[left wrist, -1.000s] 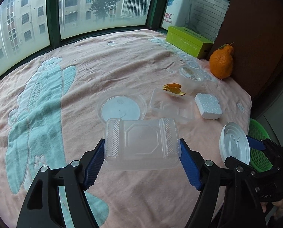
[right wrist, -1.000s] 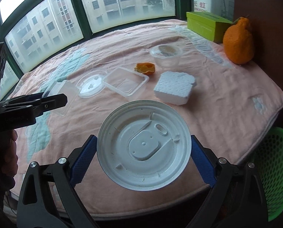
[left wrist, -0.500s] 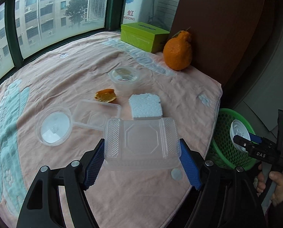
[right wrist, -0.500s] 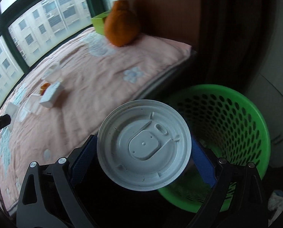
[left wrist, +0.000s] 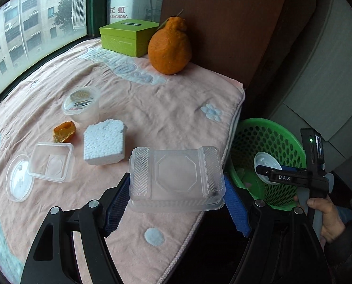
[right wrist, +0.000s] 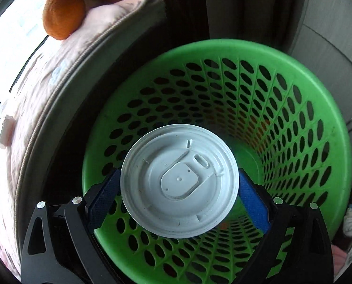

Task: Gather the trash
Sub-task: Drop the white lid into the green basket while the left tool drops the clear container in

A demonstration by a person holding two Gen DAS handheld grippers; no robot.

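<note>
White and ribbed, the round plastic lid (right wrist: 178,184) sits clamped edge to edge between the right gripper (right wrist: 179,194) fingers, poised over the mouth of the green perforated basket (right wrist: 327,108), so the drop-off step seems in hand: next the fingers need only part. Over the pink-towelled table (left wrist: 176,104), the left gripper (left wrist: 177,189) pinches a clear, thin-walled plastic tray (left wrist: 176,177) across its ridged ends, likely bound for the basket.

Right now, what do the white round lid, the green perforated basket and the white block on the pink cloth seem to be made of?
White round lid: apparently thin moulded plastic, matte, with embossed ridges. Green perforated basket: rigid plastic, slightly glossy, with moulded oval holes. White block: probably expanded foam, given its beaded, pebbly surface.
</note>
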